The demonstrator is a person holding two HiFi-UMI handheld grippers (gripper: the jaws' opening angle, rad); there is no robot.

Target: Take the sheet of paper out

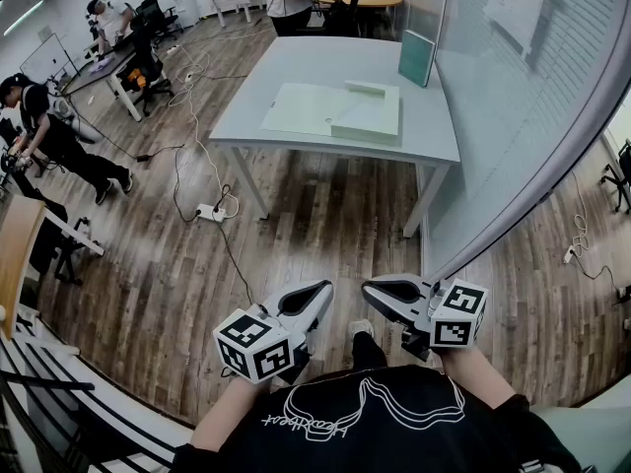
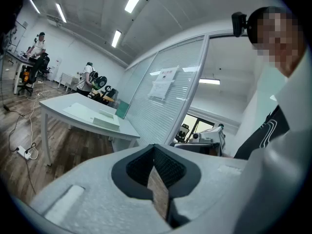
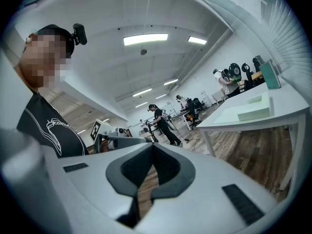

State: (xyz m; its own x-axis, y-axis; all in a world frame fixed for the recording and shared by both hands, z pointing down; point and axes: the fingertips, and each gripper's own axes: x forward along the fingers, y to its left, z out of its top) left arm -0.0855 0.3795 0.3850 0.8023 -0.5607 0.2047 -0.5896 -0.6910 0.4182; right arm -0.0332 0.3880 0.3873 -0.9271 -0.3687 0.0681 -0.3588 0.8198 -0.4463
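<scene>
Sheet of paper (image 1: 301, 108) flat on far table (image 1: 325, 62), white box (image 1: 370, 118) at its right end, well apart from left gripper (image 1: 321, 292) and right gripper (image 1: 371, 289), near the person's chest, both jaws closed together, empty.

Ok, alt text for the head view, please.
A person holds the left gripper and right gripper, both shut and empty, close to their body over a wooden floor. Ahead stands a white table bearing a pale green mat and a low white box.
</scene>
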